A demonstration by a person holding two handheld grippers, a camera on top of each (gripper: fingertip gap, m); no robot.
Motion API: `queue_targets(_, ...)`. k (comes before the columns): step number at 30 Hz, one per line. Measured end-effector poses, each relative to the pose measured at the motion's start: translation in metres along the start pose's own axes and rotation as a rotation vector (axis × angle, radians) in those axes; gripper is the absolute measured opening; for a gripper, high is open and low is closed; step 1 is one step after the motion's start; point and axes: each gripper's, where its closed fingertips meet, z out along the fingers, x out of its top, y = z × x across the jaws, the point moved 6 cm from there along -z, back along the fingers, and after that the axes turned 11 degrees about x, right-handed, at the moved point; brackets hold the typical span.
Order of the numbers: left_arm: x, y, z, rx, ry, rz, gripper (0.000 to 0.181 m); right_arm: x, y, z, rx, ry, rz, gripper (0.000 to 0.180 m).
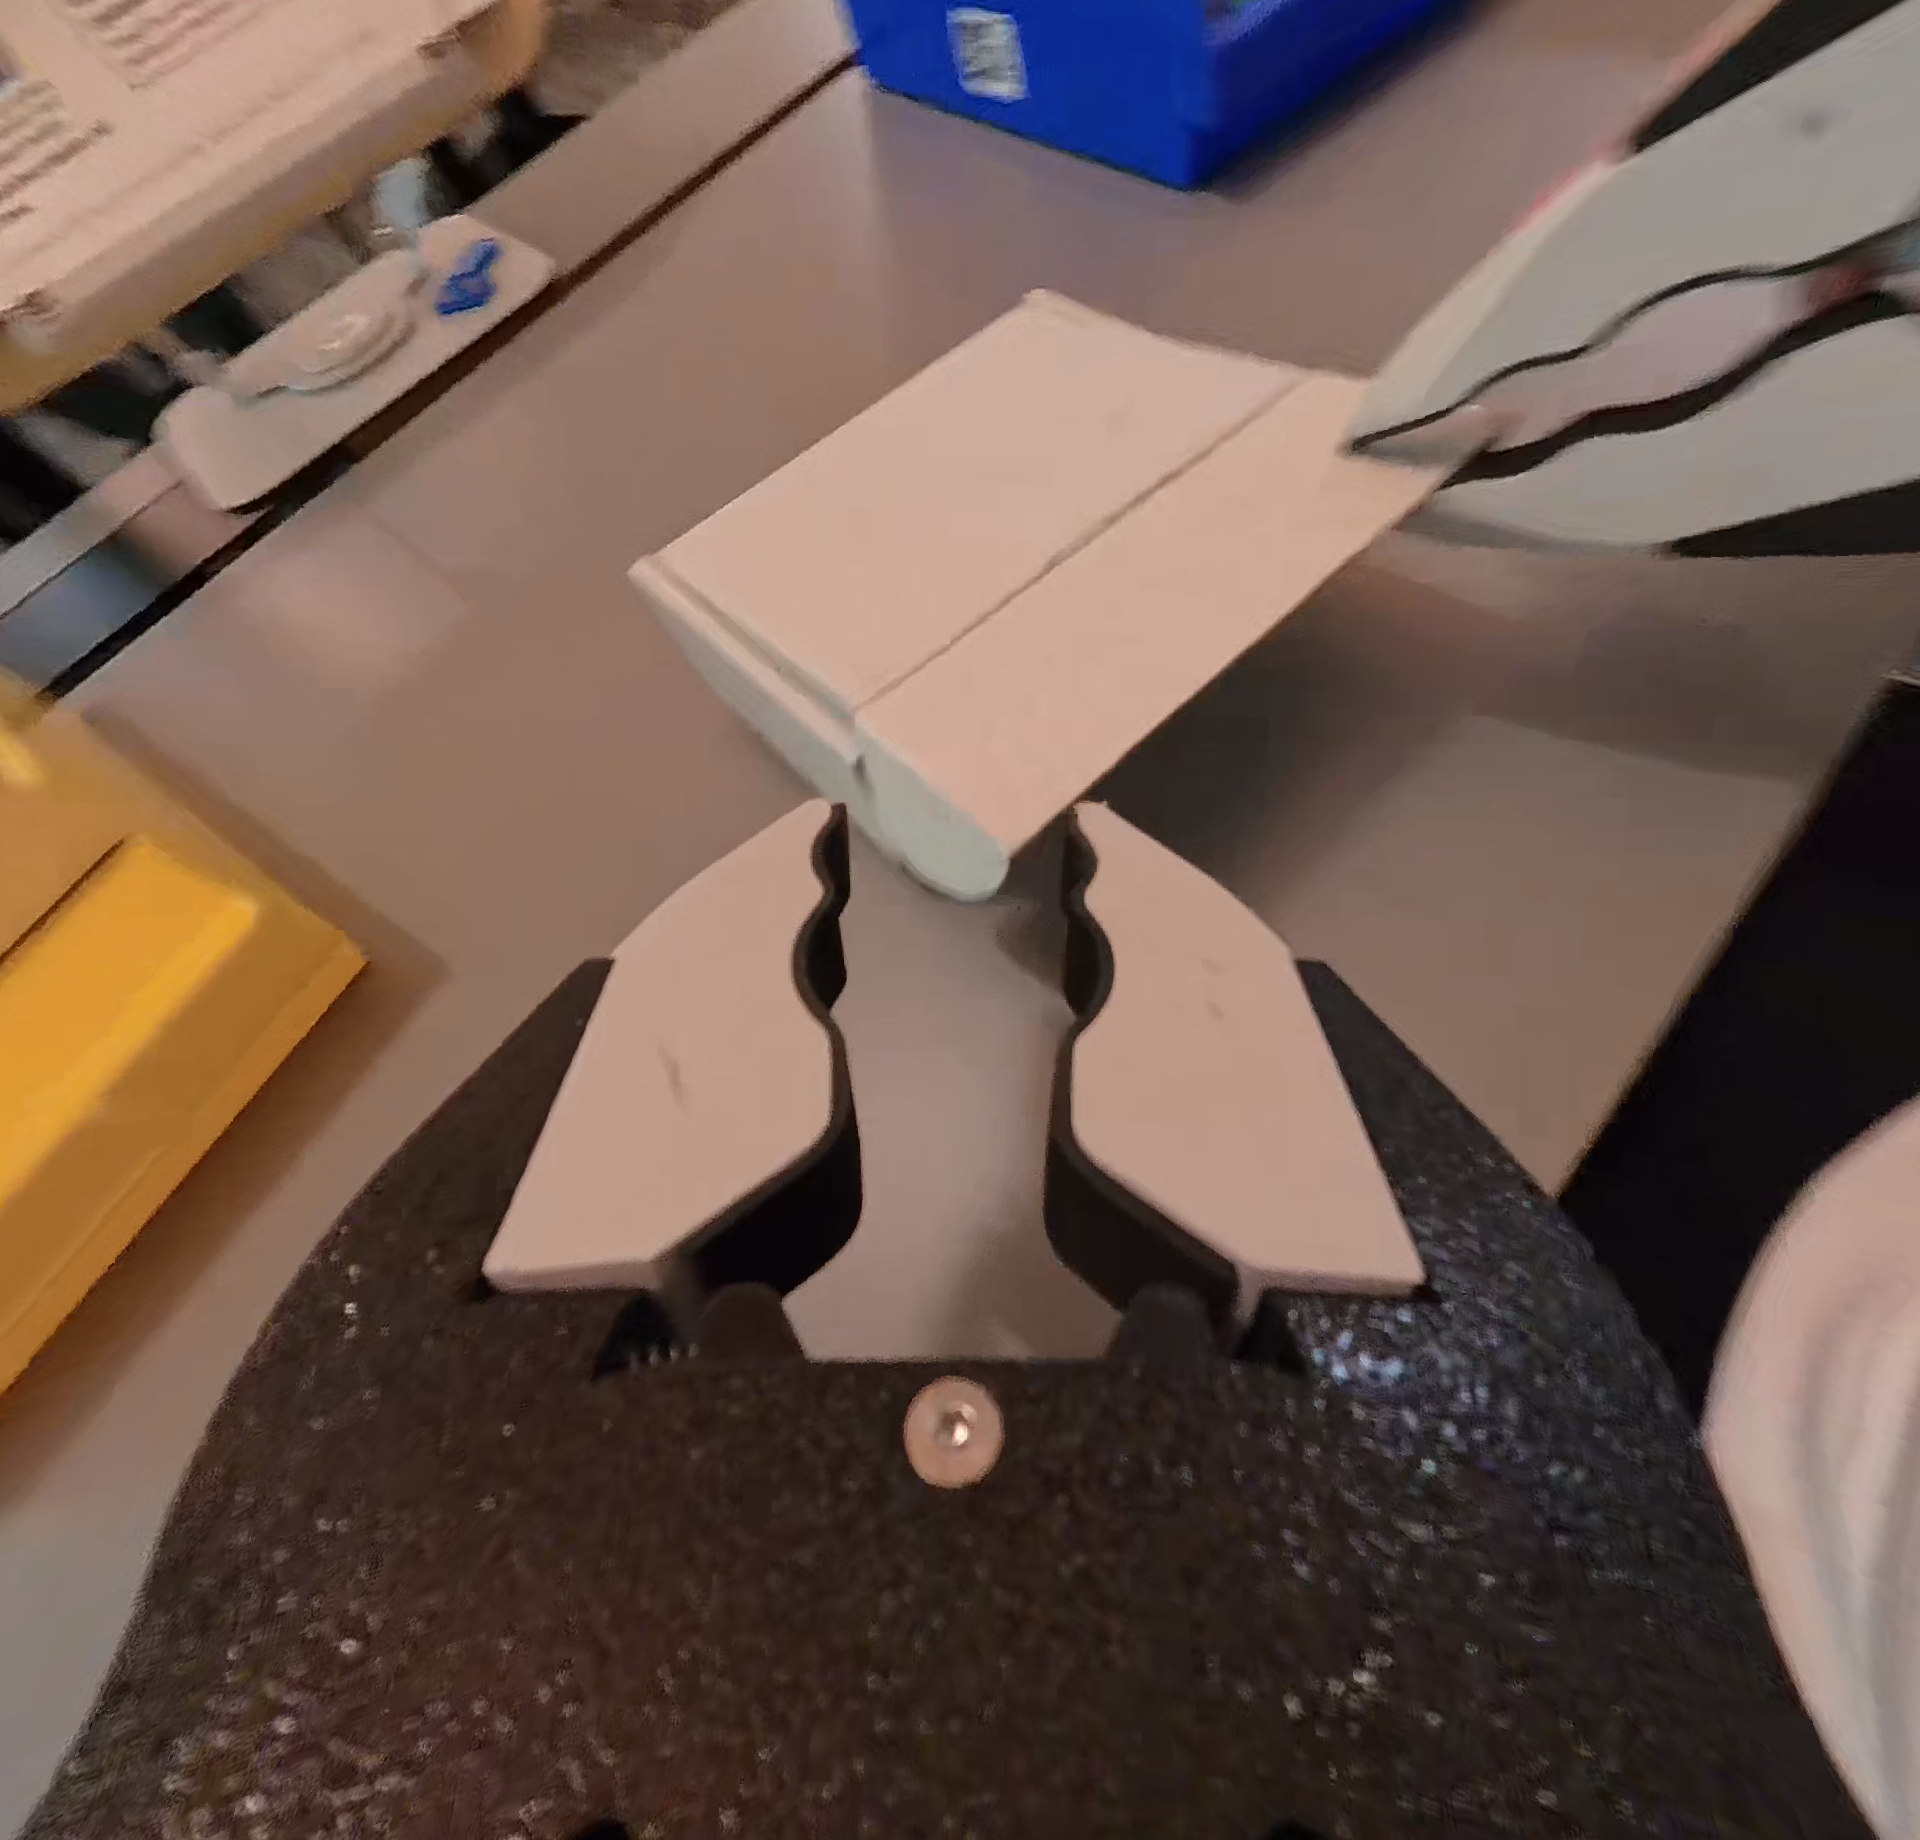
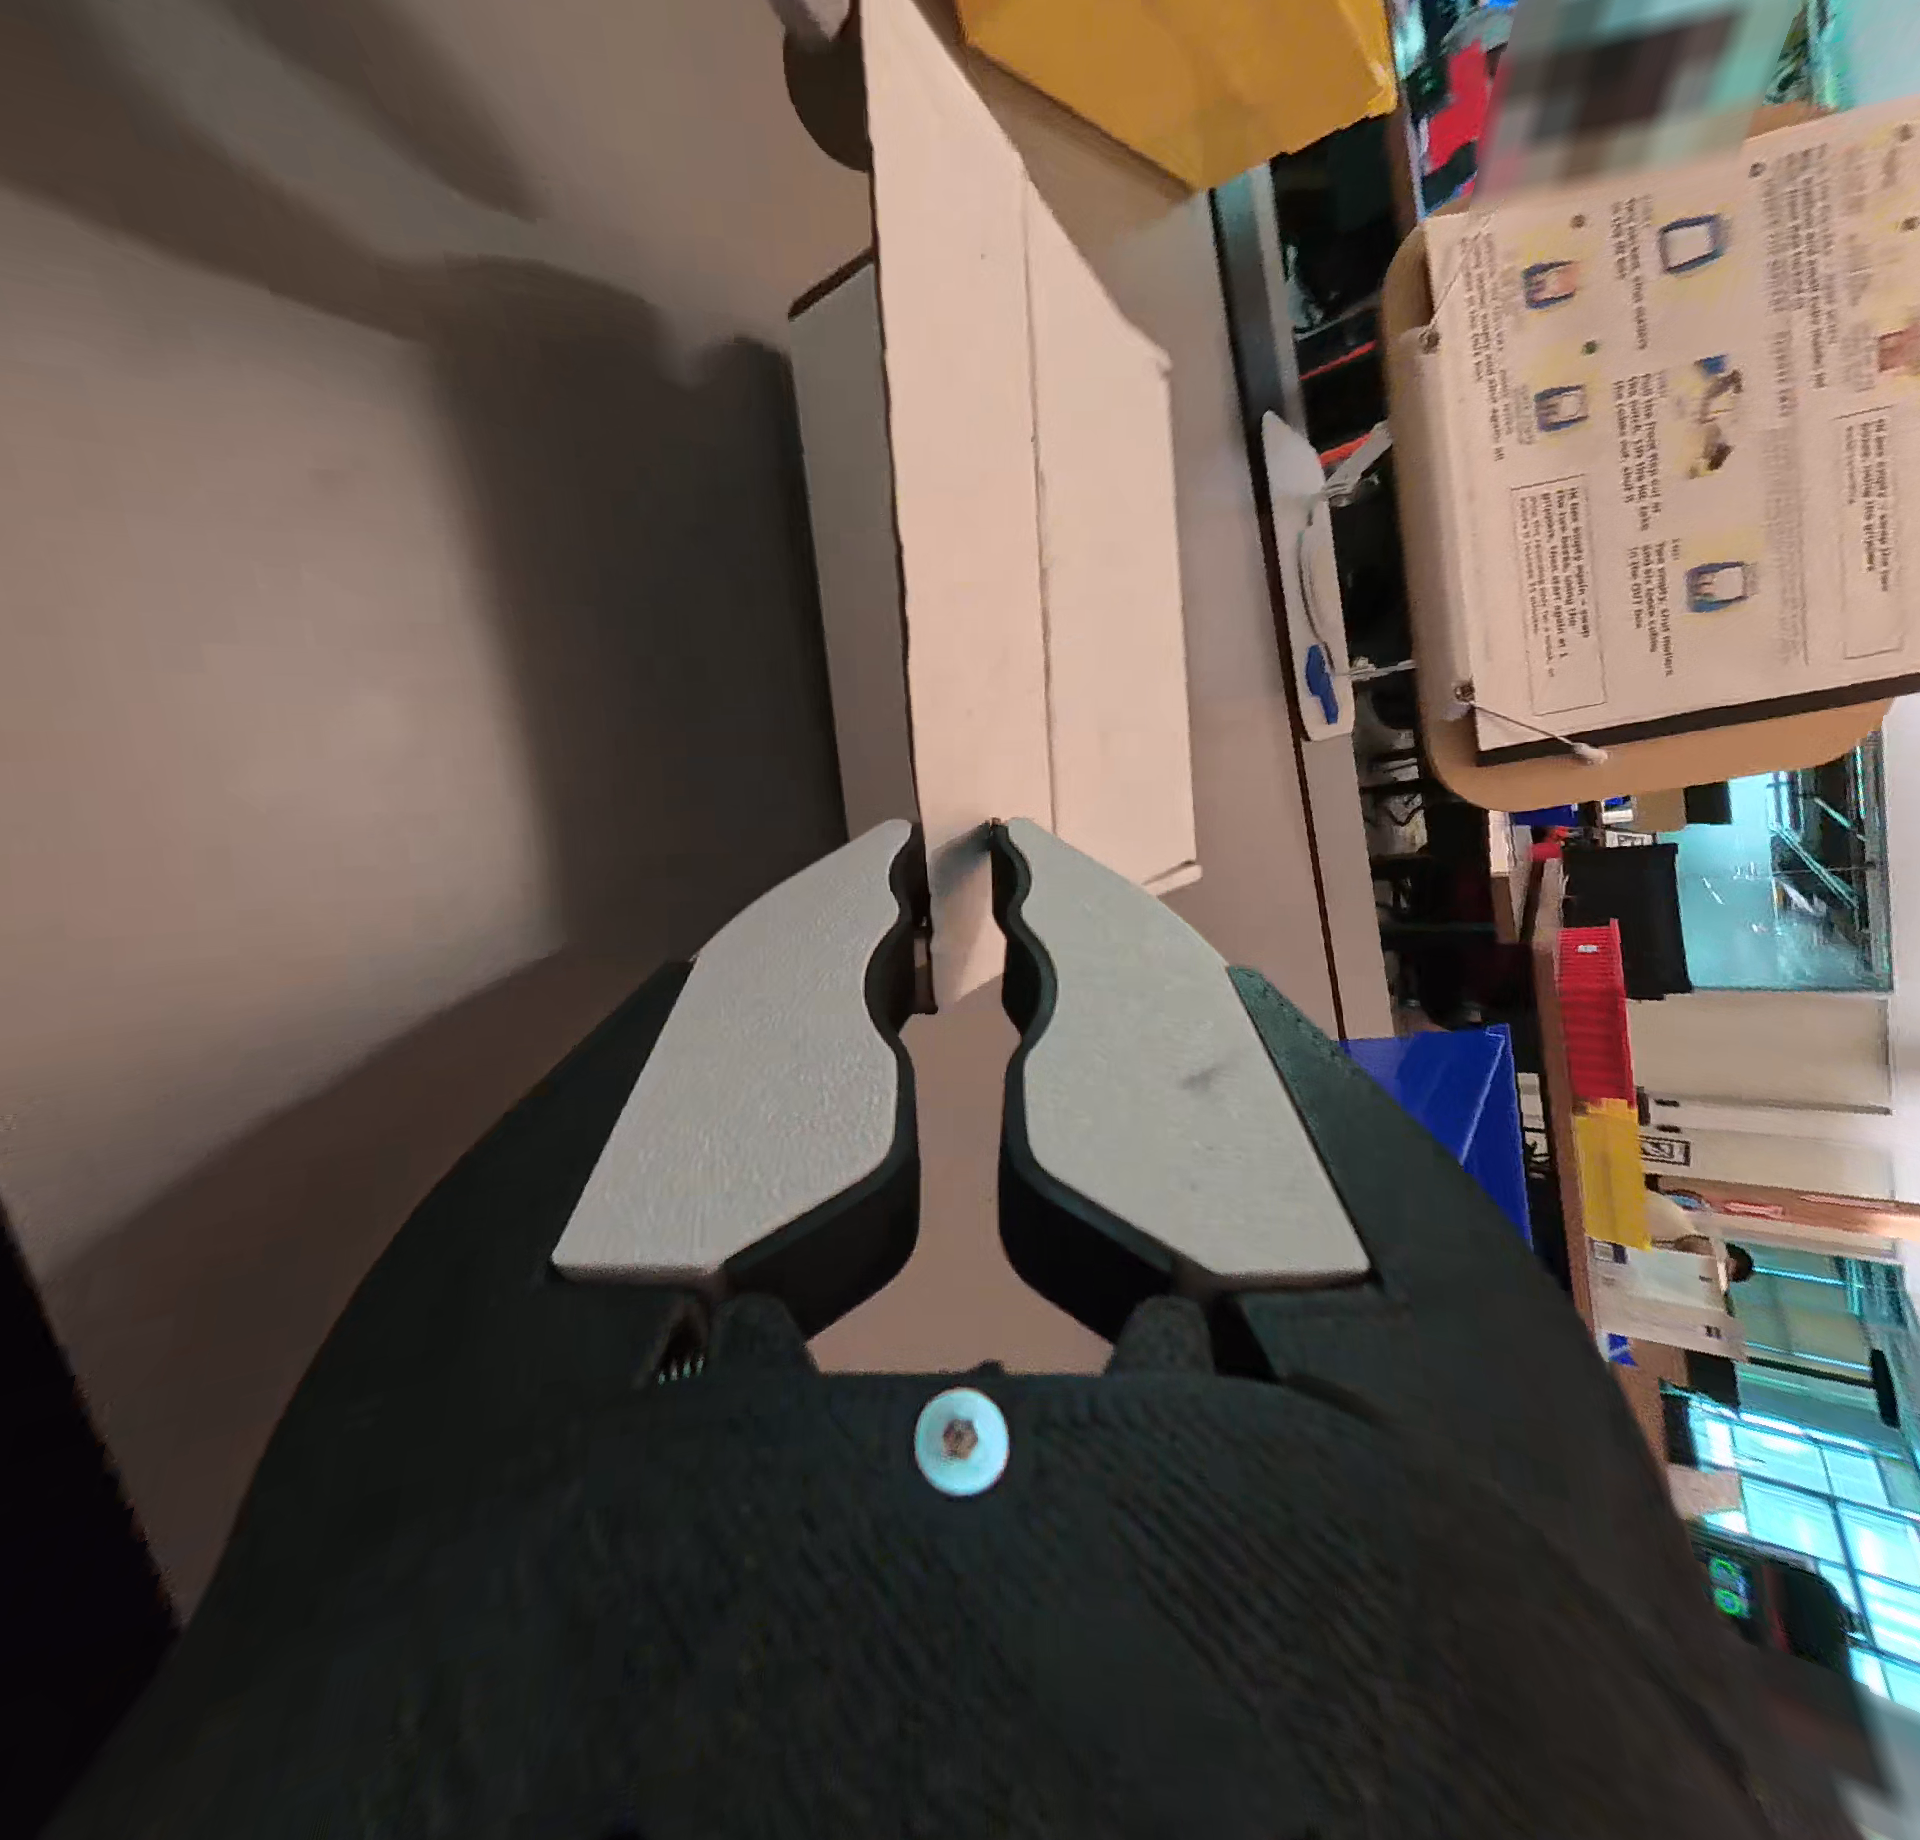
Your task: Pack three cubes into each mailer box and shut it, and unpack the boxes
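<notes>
A white mailer box lies on the grey table, its lid down and its front flap sticking out flat. My left gripper is open, its fingertips on either side of the box's near rounded corner tab. My right gripper comes in from the upper right and pinches the flap's far edge. In the right wrist view the right gripper is shut on that thin flap edge, with the box beyond it. No cubes show.
A yellow bin stands at the left, also seen in the right wrist view. A blue bin stands at the back. An instruction board hangs beyond the table edge. A sleeve is at the lower right. The gap from one gripper's tips to the other's is roughly 12 centimetres.
</notes>
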Motion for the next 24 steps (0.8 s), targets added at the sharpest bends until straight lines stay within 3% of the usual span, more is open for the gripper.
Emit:
queue_targets(3,0.019,0.007,-0.007,-0.185,0.057,0.002,0.038,-0.006,-0.003,0.012,0.078,-0.006,-0.002,0.014)
queue_targets(5,0.030,-0.001,-0.003,-0.138,0.073,0.013,0.030,-0.007,-0.003,0.016,0.067,-0.008,-0.018,0.015)
queue_targets(7,0.037,-0.013,0.010,-0.044,0.083,0.059,0.009,-0.006,-0.003,0.018,0.073,-0.004,-0.018,0.016)
queue_targets(10,0.037,-0.028,0.043,0.025,0.056,0.126,0.005,-0.007,-0.002,0.021,0.071,-0.012,-0.032,0.016)
queue_targets(15,0.010,-0.028,0.091,-0.072,-0.056,0.218,0.000,-0.008,-0.002,0.020,0.062,0.042,0.028,0.017)
queue_targets(21,0.009,-0.024,0.090,-0.021,-0.021,0.225,0.000,-0.012,-0.005,0.020,0.088,0.083,0.043,0.019)
queue_targets(24,0.008,-0.024,0.089,-0.007,-0.008,0.187,0.000,-0.007,0.011,0.005,0.115,0.195,0.131,0.024)
